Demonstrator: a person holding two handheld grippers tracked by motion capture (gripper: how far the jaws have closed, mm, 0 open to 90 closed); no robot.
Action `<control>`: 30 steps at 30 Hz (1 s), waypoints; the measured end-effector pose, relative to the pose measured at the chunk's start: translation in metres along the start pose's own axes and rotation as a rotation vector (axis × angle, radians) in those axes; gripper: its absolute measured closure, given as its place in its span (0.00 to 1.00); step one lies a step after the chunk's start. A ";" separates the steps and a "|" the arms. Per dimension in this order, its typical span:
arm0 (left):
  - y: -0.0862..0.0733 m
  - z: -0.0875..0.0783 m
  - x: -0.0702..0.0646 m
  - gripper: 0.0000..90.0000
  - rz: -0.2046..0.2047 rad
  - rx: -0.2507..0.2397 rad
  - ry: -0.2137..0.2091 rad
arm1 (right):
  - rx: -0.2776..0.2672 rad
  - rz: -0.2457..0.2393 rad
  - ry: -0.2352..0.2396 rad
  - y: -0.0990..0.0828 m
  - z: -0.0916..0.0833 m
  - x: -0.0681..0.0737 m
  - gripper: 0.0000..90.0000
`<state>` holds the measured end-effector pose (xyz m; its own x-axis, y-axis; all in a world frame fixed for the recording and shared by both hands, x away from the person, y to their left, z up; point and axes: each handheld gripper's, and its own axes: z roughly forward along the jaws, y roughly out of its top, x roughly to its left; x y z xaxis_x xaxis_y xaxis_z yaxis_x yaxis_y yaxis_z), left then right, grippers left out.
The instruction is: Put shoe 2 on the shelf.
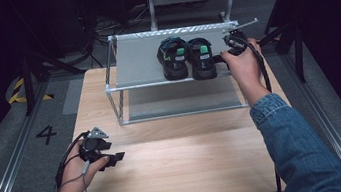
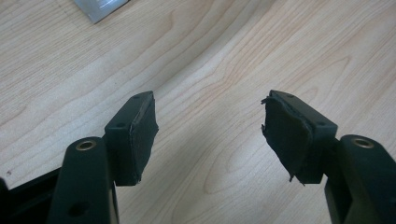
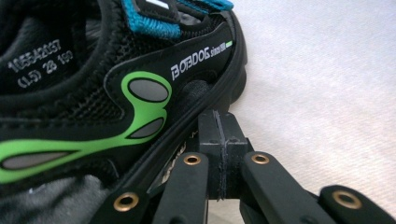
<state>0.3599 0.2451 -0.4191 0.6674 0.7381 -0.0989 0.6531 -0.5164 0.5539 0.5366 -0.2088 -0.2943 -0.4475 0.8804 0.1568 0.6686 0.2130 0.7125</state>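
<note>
A: Why is the right tool [image 3: 219, 140] against the right shoe [image 1: 202, 57]?

B: Its jaws are pressed together with nothing between them, touching the sole's edge. I'd judge it is nudging that shoe square beside the left shoe [image 1: 173, 57] on the rack [image 1: 138, 60] top shelf.

A: Materials?

B: Black mesh with glossy green trim, blue webbing and a rubbery sole, on a flat grey shelf in a thin metal frame.

A: The left tool [image 2: 210, 135]?

B: Spread wide, idle over the pale wood-grain surface [image 1: 178, 165] in front of the rack.
</note>
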 end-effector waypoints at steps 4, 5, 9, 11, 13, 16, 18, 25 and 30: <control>0.001 0.001 0.000 0.39 0.004 0.003 -0.001 | 0.001 -0.005 0.020 -0.001 -0.001 0.005 1.00; 0.001 0.001 0.000 0.39 0.004 0.003 -0.002 | 0.001 -0.008 0.021 -0.001 -0.001 0.005 1.00; 0.001 0.001 0.001 0.39 -0.001 -0.003 -0.006 | -0.026 -0.005 0.072 -0.005 -0.008 0.004 1.00; 0.001 0.001 0.001 0.39 0.001 -0.001 -0.006 | -0.049 -0.024 0.090 -0.008 -0.019 0.010 0.99; 0.002 0.001 0.001 0.39 0.006 -0.003 -0.008 | -0.071 -0.043 0.108 -0.012 -0.030 0.015 0.98; 0.002 0.000 0.000 0.39 0.007 -0.005 -0.006 | -0.107 -0.061 0.139 -0.022 -0.051 0.022 0.98; 0.002 0.000 0.000 0.39 0.005 -0.006 -0.005 | -0.115 -0.081 0.169 -0.031 -0.062 0.029 0.99; 0.002 0.001 -0.001 0.39 0.001 -0.002 -0.007 | -0.097 -0.146 0.207 -0.050 -0.069 0.048 0.99; 0.001 0.000 0.001 0.39 0.003 -0.003 -0.006 | -0.076 -0.194 0.222 -0.057 -0.060 0.064 0.99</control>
<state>0.3611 0.2448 -0.4189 0.6716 0.7339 -0.1016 0.6499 -0.5177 0.5564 0.4340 -0.1904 -0.2840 -0.6869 0.7105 0.1530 0.5155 0.3279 0.7917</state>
